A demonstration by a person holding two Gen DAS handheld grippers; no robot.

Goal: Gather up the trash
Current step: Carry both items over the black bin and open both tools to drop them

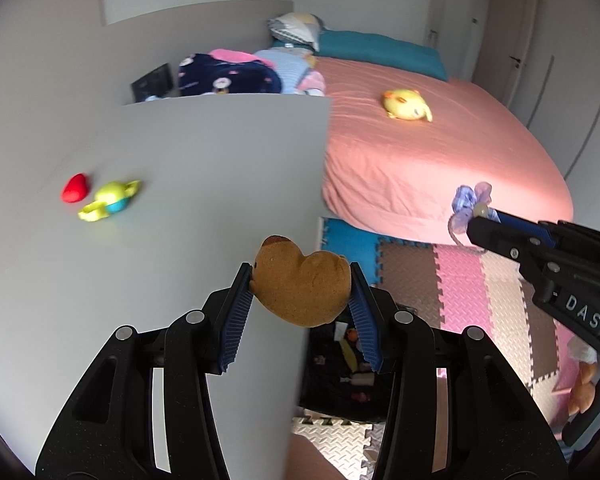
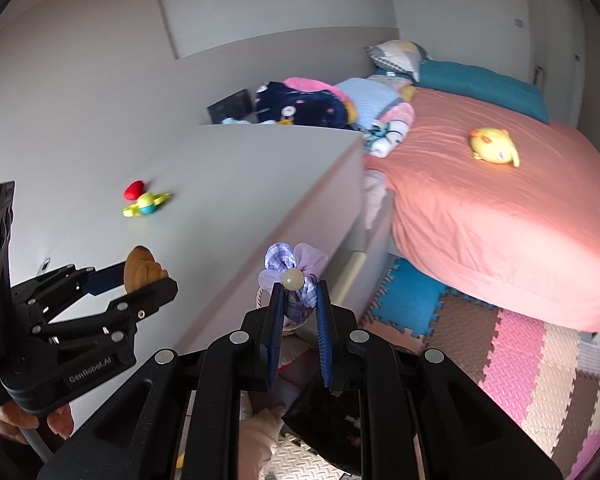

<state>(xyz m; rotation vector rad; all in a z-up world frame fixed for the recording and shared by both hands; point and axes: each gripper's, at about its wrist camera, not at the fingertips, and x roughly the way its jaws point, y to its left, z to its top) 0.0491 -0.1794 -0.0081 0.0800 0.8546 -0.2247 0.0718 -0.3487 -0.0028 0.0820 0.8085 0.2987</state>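
Observation:
My left gripper (image 1: 302, 276) is shut on a brown plush toy (image 1: 300, 280), held over the right edge of the grey table (image 1: 180, 160); it also shows in the right wrist view (image 2: 142, 270). My right gripper (image 2: 298, 284) is shut on a purple fabric flower with a pearl bead (image 2: 292, 266), held beyond the table's edge above the floor; the flower also shows in the left wrist view (image 1: 470, 202). A red heart-shaped piece (image 1: 75, 187) and a yellow-green and blue toy (image 1: 110, 200) lie on the table at the left.
A dark bin or bag (image 1: 340, 376) with several small items sits on the floor below the table edge. A bed with a salmon sheet (image 1: 440, 160) holds a yellow plush (image 1: 406, 105). Coloured foam mats (image 1: 480, 280) cover the floor.

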